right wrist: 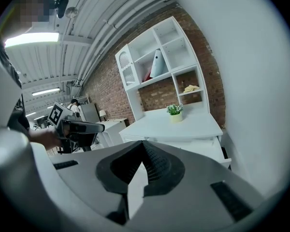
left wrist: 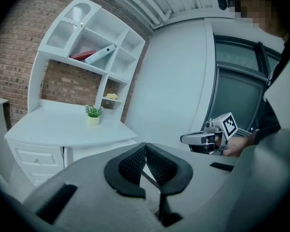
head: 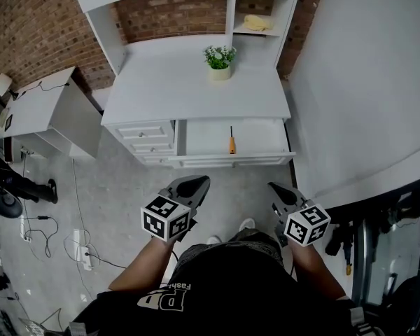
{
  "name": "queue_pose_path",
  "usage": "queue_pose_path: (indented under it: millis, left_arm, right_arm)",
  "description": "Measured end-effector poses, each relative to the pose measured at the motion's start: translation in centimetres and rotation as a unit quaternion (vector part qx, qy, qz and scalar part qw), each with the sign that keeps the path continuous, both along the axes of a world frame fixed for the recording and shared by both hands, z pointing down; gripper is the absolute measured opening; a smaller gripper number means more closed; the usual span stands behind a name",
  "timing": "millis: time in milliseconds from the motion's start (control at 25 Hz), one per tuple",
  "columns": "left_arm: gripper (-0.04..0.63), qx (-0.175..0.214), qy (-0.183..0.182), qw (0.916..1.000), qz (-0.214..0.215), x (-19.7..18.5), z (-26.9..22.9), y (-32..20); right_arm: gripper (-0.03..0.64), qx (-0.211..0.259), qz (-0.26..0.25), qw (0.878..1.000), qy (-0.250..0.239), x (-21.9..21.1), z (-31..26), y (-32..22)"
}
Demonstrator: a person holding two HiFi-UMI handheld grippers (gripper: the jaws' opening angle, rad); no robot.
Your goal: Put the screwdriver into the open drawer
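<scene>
- The screwdriver (head: pixel 232 141) lies inside the open drawer (head: pixel 266 137), just above the centre of the head view. Its orange handle is toward the drawer front and its thin dark shaft points to the back, so the task looks done
- It seems a light, stiff tool with nothing fragile about it
- The rounded handle could roll or slip under a loose hold. If it had to be taken up again, a grip across the handle looks best, since the thin shaft offers little to pinch
- The left gripper (head: pixel 197 182) sits at lower centre-left of the head view, well apart from the drawer and pointing up the frame toward it. In its own view the jaws meet at the tips with nothing between them
- The right gripper (head: pixel 275 187) sits at lower centre-right, also aimed up the frame. Its jaws are likewise closed on nothing
- Both forearms are bent and drawn in near the person's body, with the two grippers side by side over the floor in front of the bench (head: pixel 196 89)
- A small potted plant (head: pixel 220 60) stands on the bench near the top of the frame, well apart from the drawer
</scene>
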State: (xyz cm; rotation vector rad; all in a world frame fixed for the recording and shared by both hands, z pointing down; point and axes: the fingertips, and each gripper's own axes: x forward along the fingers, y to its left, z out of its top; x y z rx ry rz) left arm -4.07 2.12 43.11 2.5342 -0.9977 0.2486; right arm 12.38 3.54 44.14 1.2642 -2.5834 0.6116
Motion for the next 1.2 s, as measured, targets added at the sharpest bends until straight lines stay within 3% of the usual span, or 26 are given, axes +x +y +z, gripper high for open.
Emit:
queue_pose_path:
  millis: [1200]
  left_arm:
    - [0.018,0.001,0.001,1.0000,-0.001,-0.04,0.05,0.69]
  right_arm:
    - [0.005,-0.003,0.012,1.000,-0.001,0.44,0.52,0.69]
